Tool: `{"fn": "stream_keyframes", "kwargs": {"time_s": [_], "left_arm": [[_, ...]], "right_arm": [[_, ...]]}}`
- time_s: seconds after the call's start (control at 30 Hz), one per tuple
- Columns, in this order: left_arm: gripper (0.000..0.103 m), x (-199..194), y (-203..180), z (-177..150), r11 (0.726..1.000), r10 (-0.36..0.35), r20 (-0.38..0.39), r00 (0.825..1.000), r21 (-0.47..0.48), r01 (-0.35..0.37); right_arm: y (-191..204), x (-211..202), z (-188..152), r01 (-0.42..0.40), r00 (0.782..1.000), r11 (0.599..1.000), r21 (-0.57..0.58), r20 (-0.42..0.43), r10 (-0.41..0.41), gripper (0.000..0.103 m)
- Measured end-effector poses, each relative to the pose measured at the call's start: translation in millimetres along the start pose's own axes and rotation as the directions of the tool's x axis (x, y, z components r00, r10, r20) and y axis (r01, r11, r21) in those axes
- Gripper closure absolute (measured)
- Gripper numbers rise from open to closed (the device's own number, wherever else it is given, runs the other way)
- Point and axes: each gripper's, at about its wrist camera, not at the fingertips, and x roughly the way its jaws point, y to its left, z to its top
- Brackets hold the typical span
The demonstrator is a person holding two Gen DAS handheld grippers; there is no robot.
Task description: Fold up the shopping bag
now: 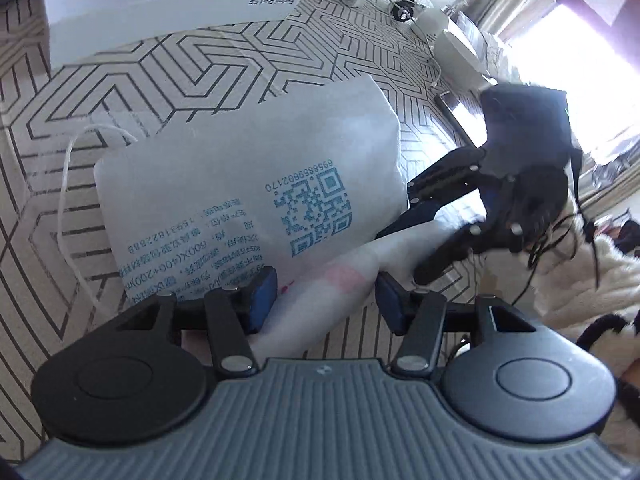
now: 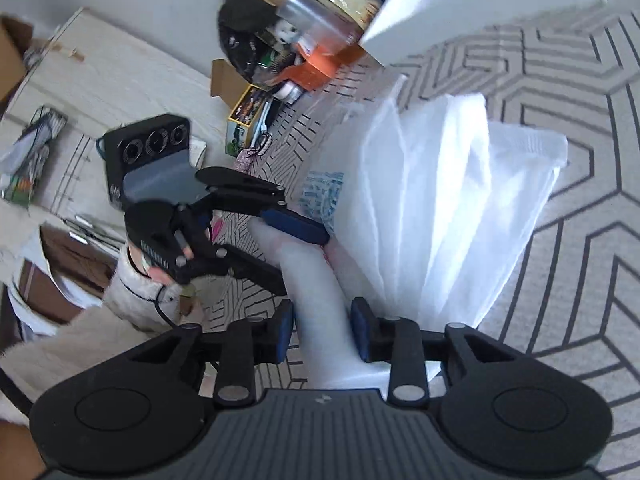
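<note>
A white plastic shopping bag (image 1: 248, 176) with blue print and a QR code lies on the patterned tablecloth (image 1: 168, 68). One rolled end of it runs between the pads of my left gripper (image 1: 326, 300), whose jaws stand wide with gaps to the plastic. My right gripper (image 1: 424, 236) shows at the right of the left wrist view. In the right wrist view the bag (image 2: 448, 216) fans out ahead, and its bunched end passes between the pads of my right gripper (image 2: 322, 330), which stand apart and do not pinch it. The left gripper (image 2: 288, 248) straddles the same roll farther along.
A white box (image 1: 160, 4) stands at the far edge of the table. Cables and a white device (image 1: 456, 44) lie at the back right. In the right wrist view, boxes and packets (image 2: 304, 40) crowd the far left of the table, beside a white box (image 2: 480, 4).
</note>
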Motion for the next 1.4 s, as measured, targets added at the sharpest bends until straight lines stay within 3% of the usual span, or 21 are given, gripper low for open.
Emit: {"fn": "stream_keyframes", "kwargs": {"time_s": [0.03, 0.1, 0.2, 0.23, 0.37, 0.47, 0.57, 0.63, 0.67, 0.83, 0.93, 1.27, 1.4], "left_arm": [[0.050, 0, 3, 1, 1.000, -0.011, -0.004, 1.000, -0.017, 0.011], [0.050, 0, 6, 3, 0.999, -0.017, -0.010, 1.000, -0.033, 0.017], [0.050, 3, 0, 4, 1.000, 0.009, -0.016, 1.000, -0.009, -0.009], [0.050, 3, -3, 5, 1.000, 0.018, -0.015, 1.000, -0.001, -0.018], [0.050, 3, -5, 4, 1.000, 0.030, 0.001, 1.000, 0.009, -0.030], [0.050, -1, -16, 5, 0.994, 0.099, 0.038, 0.994, 0.052, -0.101], [0.050, -15, -42, 1, 0.962, 0.210, 0.169, 0.963, 0.139, -0.234], [0.049, -26, -60, -3, 0.930, 0.265, 0.266, 0.927, 0.183, -0.319], [0.049, -30, -65, -7, 0.927, 0.265, 0.294, 0.918, 0.186, -0.327], [0.050, -18, -79, -11, 0.920, 0.259, 0.284, 0.923, 0.219, -0.325], [0.050, -6, -79, -9, 0.902, 0.299, 0.283, 0.911, 0.227, -0.366], [0.049, 13, -58, -1, 0.920, 0.312, 0.252, 0.916, 0.160, -0.358], [0.049, 14, -54, -2, 0.927, 0.299, 0.253, 0.920, 0.151, -0.343]], "right_arm": [[16, -4, -7, 0.067, 0.997, 0.990, -0.126, 0.034, -0.063, 0.034], [38, -7, -19, 0.172, 0.984, 0.941, -0.291, 0.093, -0.151, 0.035], [58, -3, -35, 0.311, 0.950, 0.848, -0.429, 0.134, -0.280, 0.061], [56, -5, -36, 0.323, 0.946, 0.855, -0.406, 0.136, -0.293, 0.063], [31, -6, -21, 0.230, 0.973, 0.946, -0.228, 0.081, -0.217, 0.066], [12, -8, -7, 0.169, 0.986, 0.982, -0.087, 0.031, -0.167, 0.067], [-5, -9, 6, 0.115, 0.993, 0.993, 0.019, -0.016, -0.115, 0.068], [-20, -12, 11, 0.080, 0.996, 0.992, 0.096, -0.039, -0.077, 0.070], [-26, -12, 13, 0.063, 0.997, 0.989, 0.132, -0.045, -0.057, 0.070], [-45, -13, 14, 0.004, 0.999, 0.965, 0.262, -0.044, 0.008, 0.071], [-54, -12, 14, -0.021, 0.998, 0.950, 0.311, -0.045, 0.037, 0.072], [-75, -14, 7, -0.088, 0.995, 0.890, 0.447, -0.010, 0.103, 0.077], [-71, -16, 6, -0.080, 0.996, 0.896, 0.437, 0.000, 0.089, 0.077]]}}
